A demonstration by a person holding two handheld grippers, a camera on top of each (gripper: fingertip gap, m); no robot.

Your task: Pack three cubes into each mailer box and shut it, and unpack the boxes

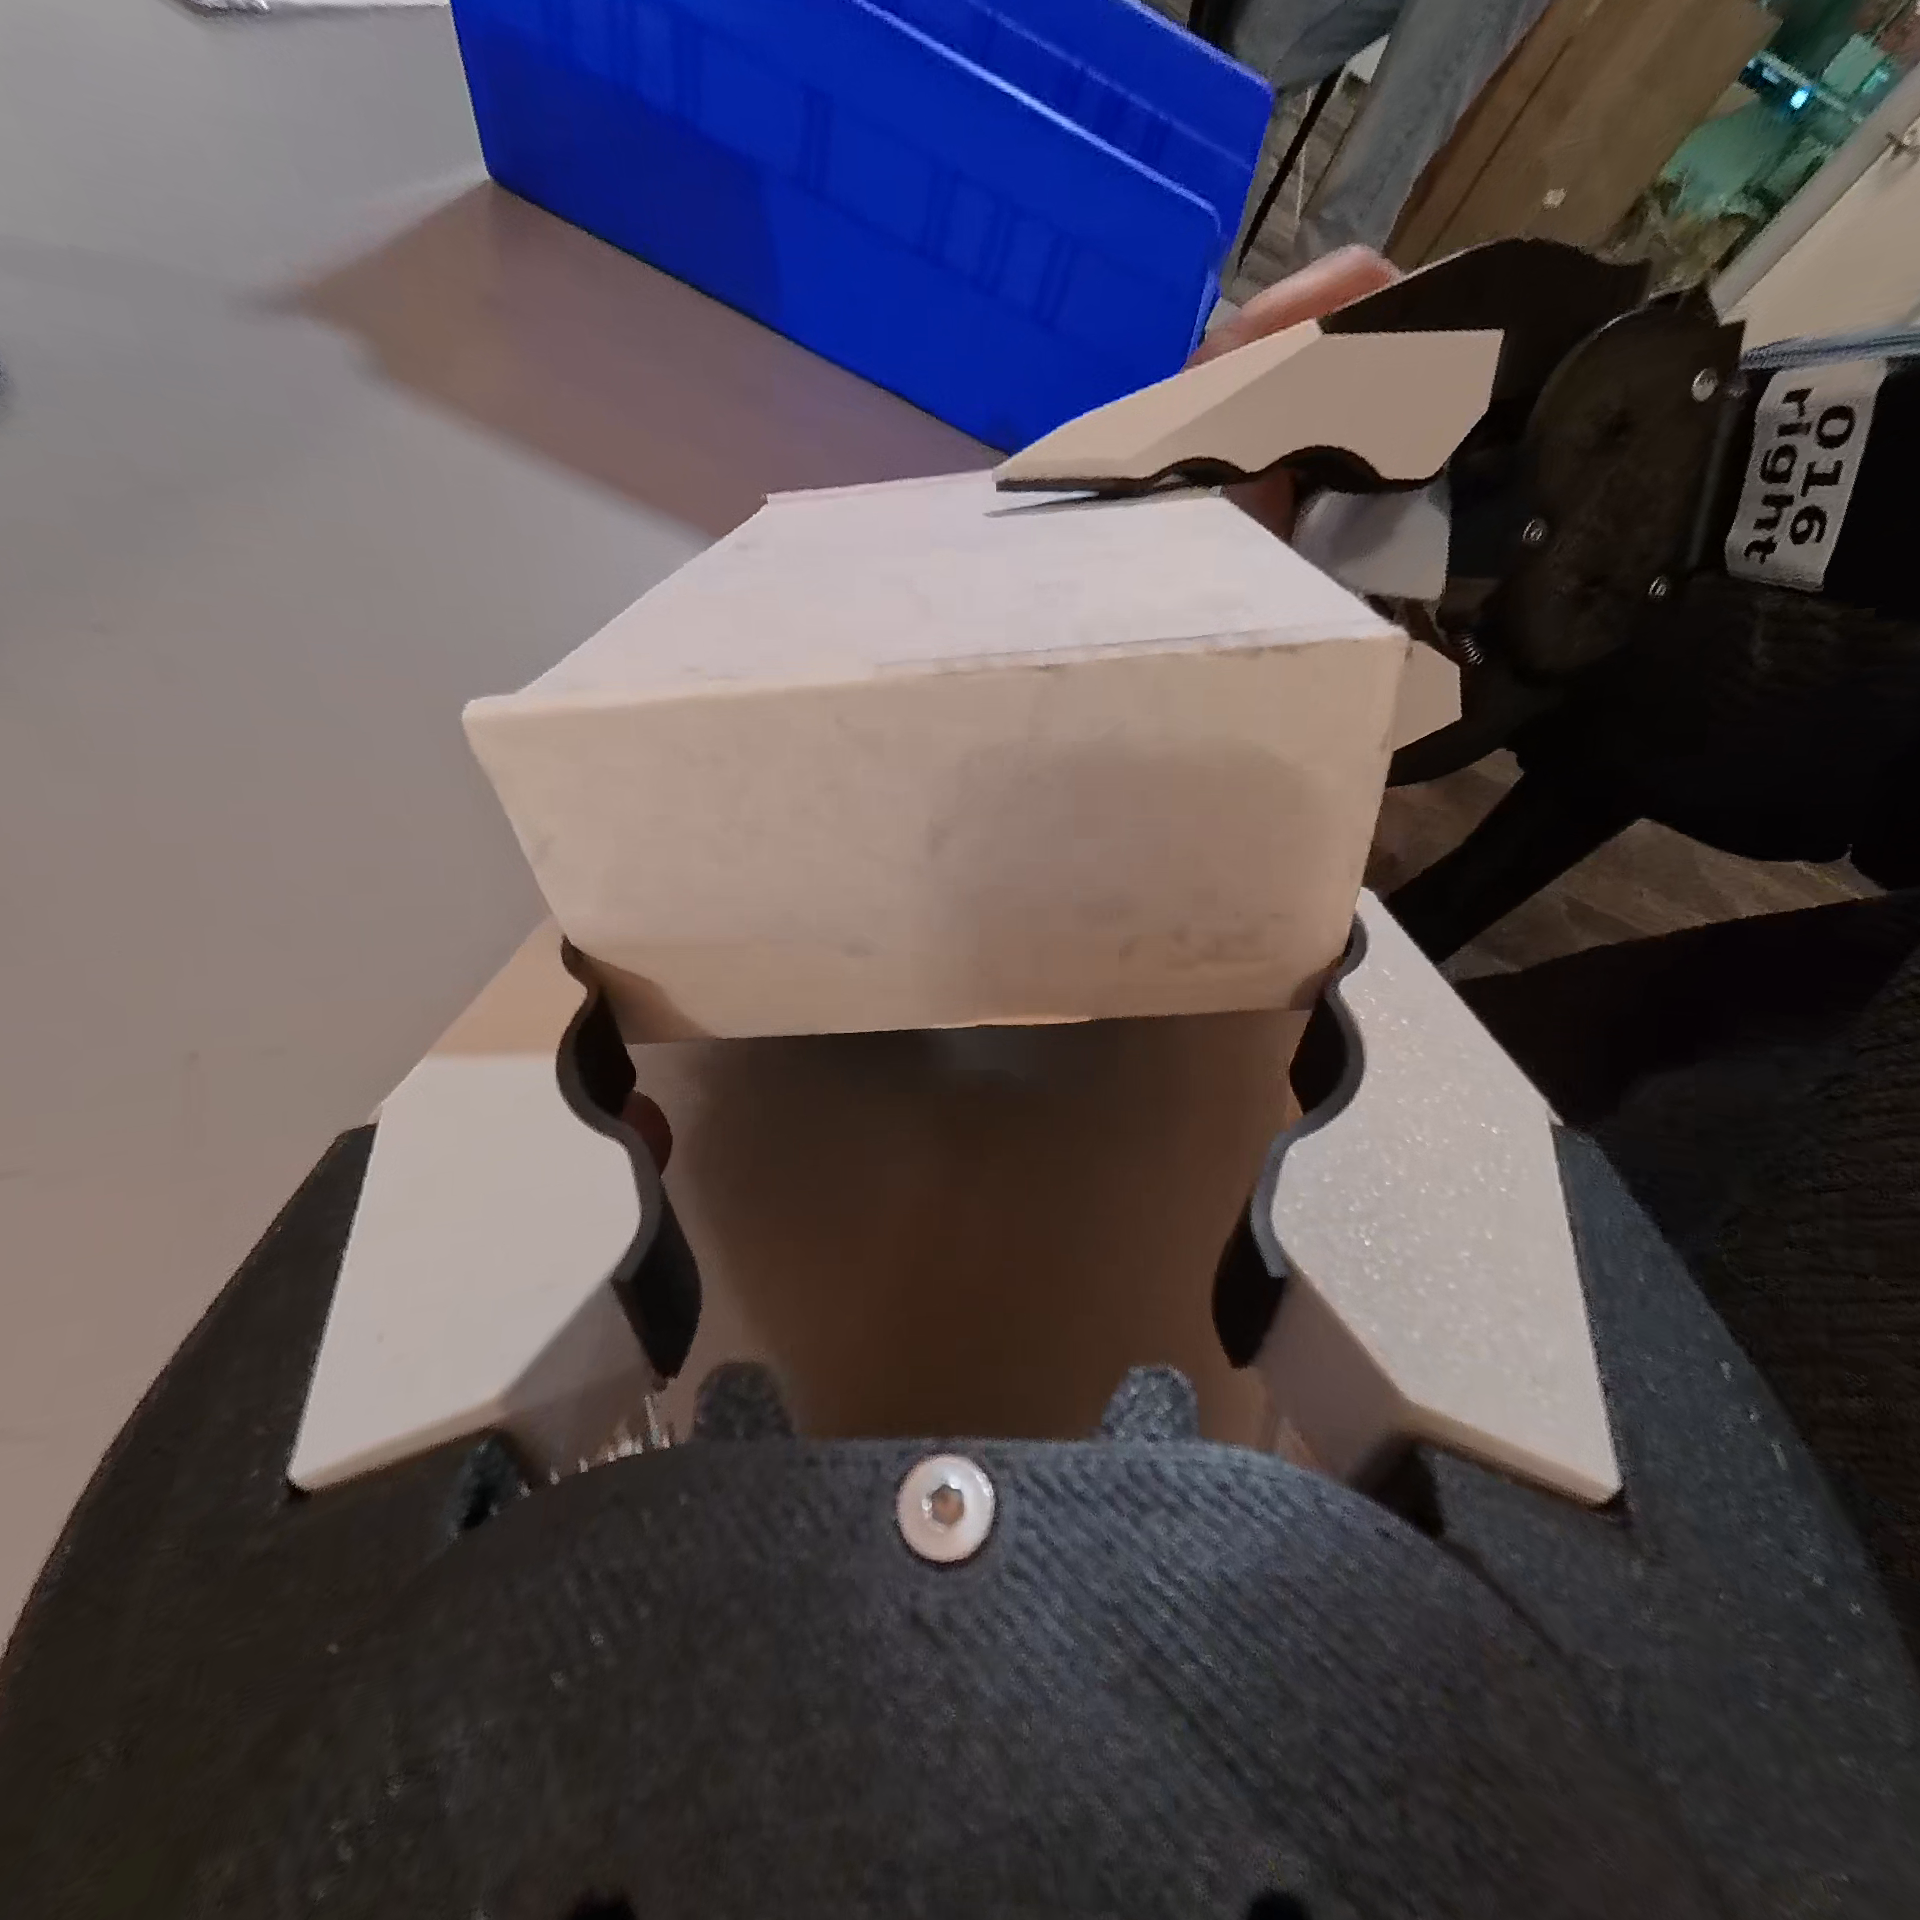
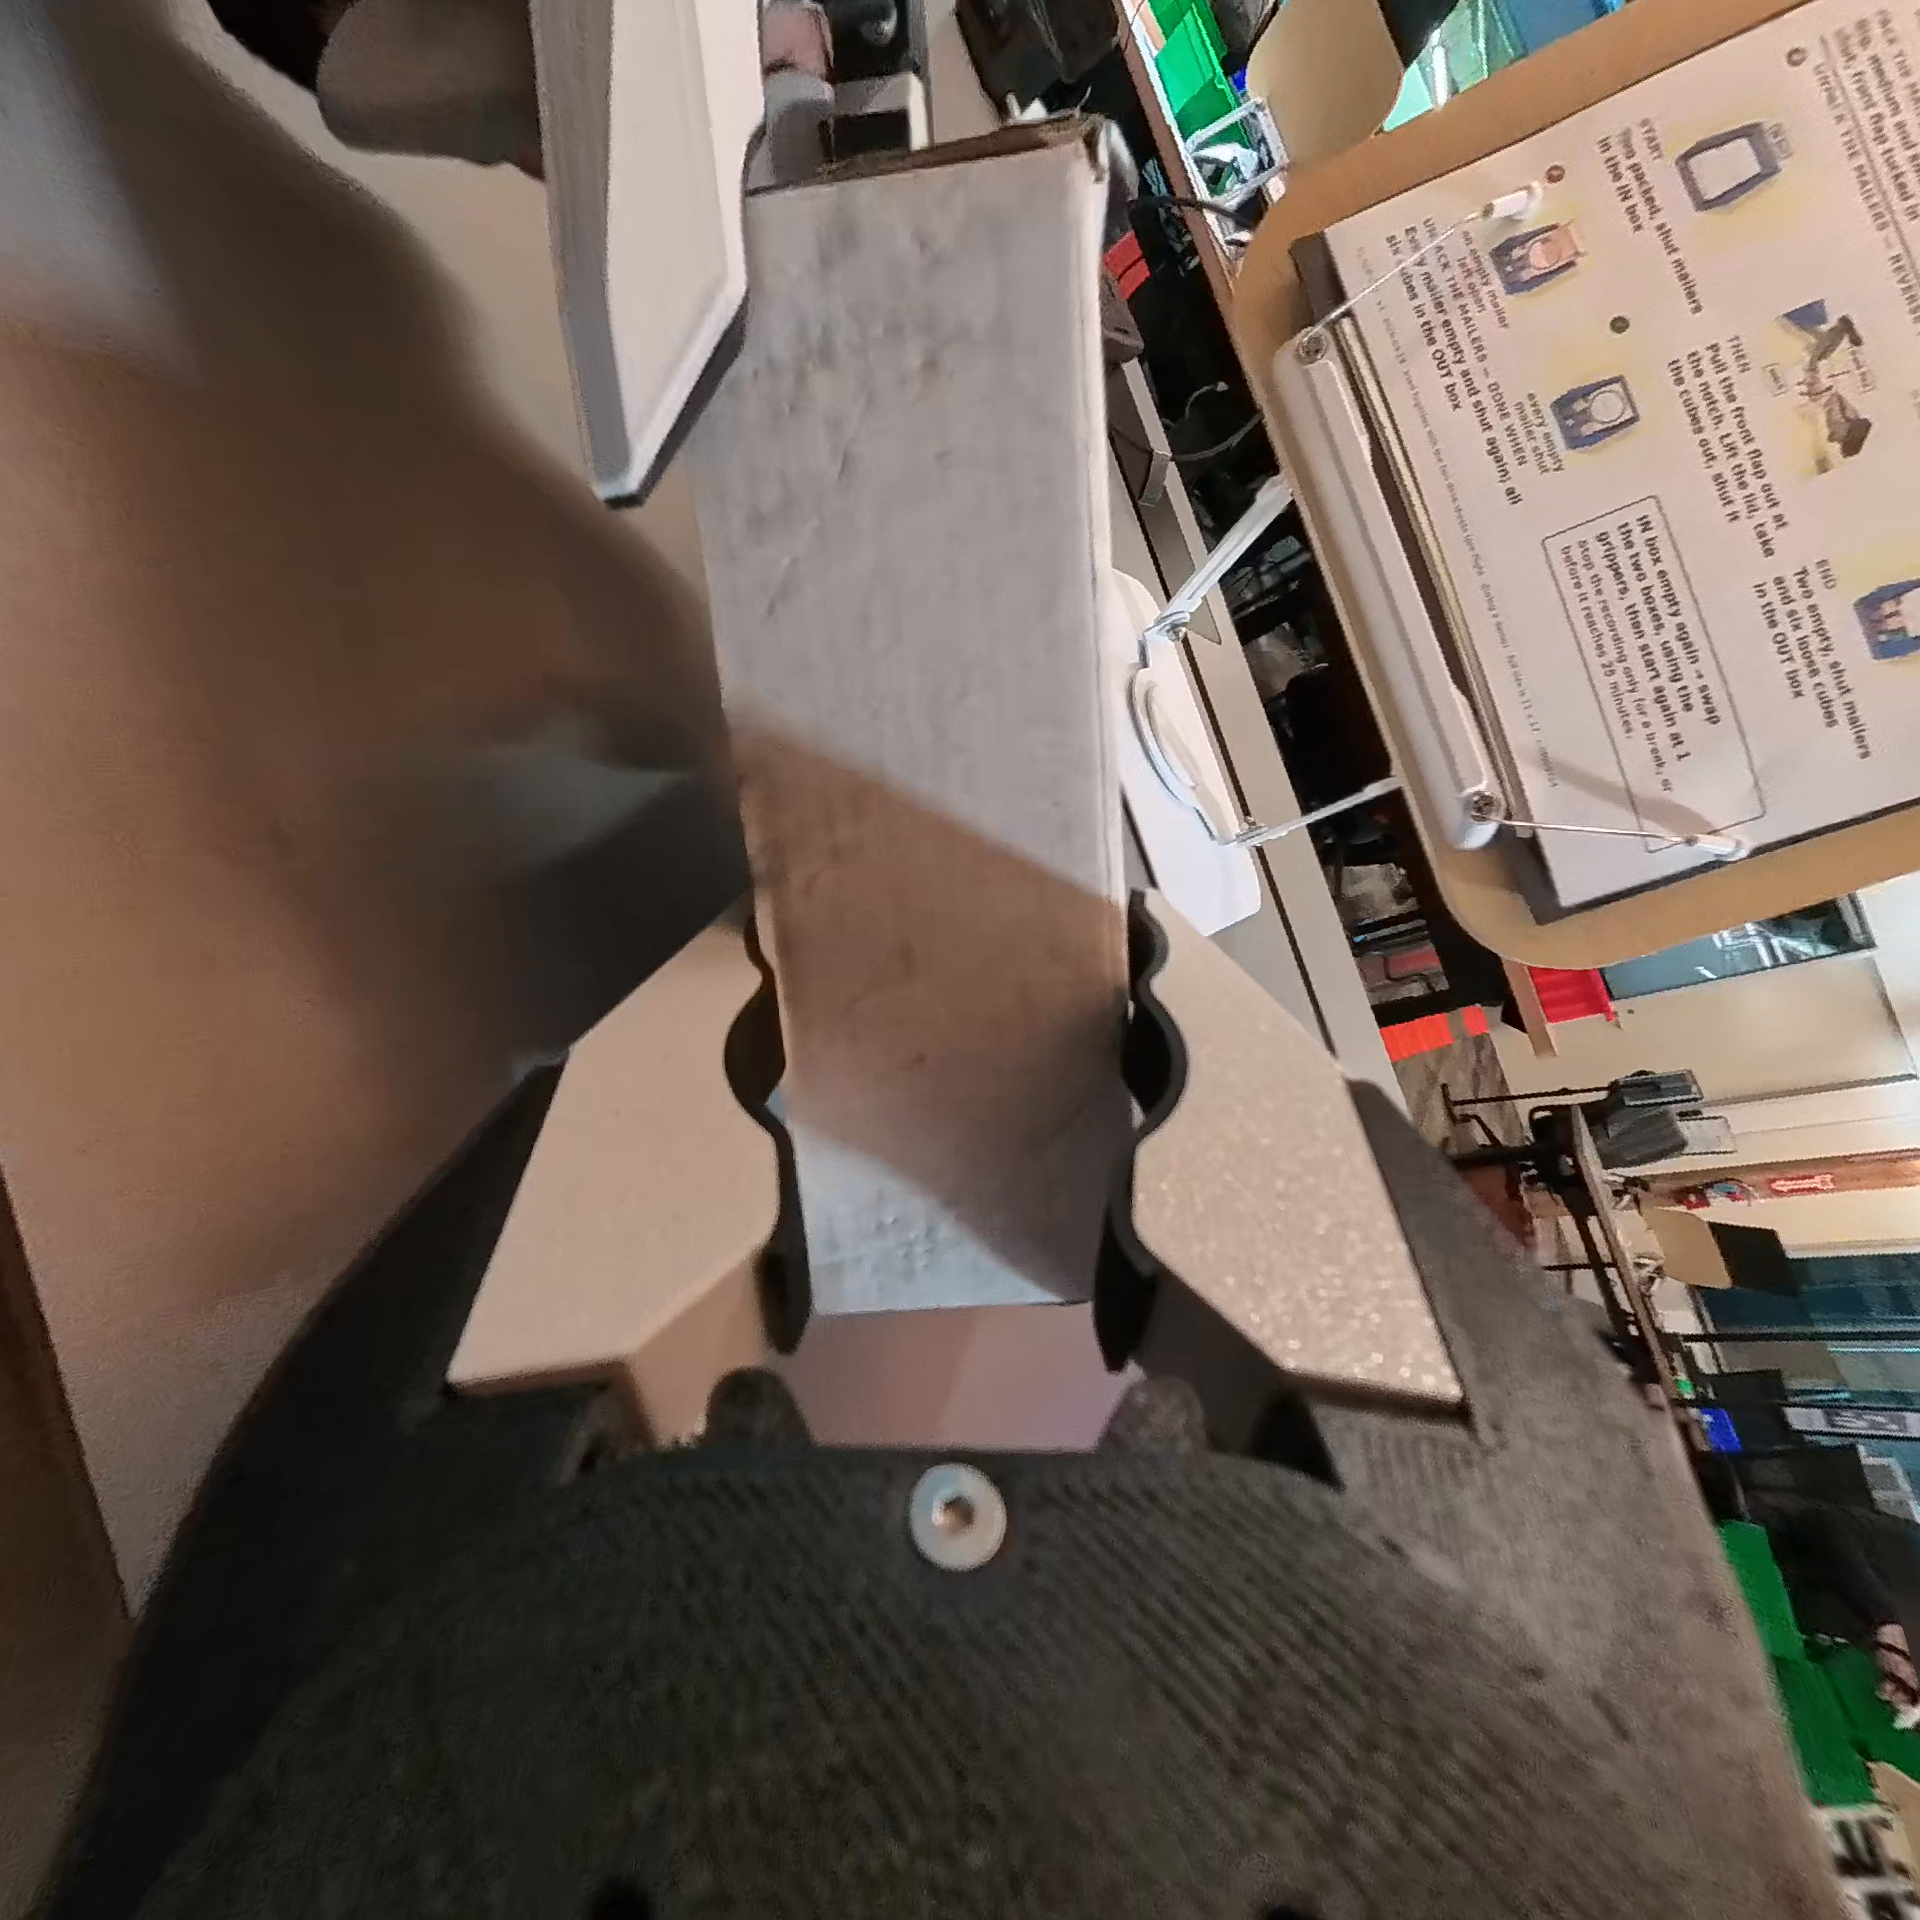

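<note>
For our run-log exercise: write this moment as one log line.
left gripper: shut on mailer | right gripper: shut on mailer | mailer: closed, held by both | bin: behind

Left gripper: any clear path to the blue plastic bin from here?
Probably not yet. The left gripper is clamped on the white cardboard mailer box, which sits between it and the blue plastic bin. The right gripper also holds that box.

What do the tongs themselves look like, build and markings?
Both match: the left tongs and right tongs have a black, woven-textured body with a silver hex screw, flat beige finger plates cut at angles, and black wavy-edged inner pads. The right one carries a white label with black print.
</note>
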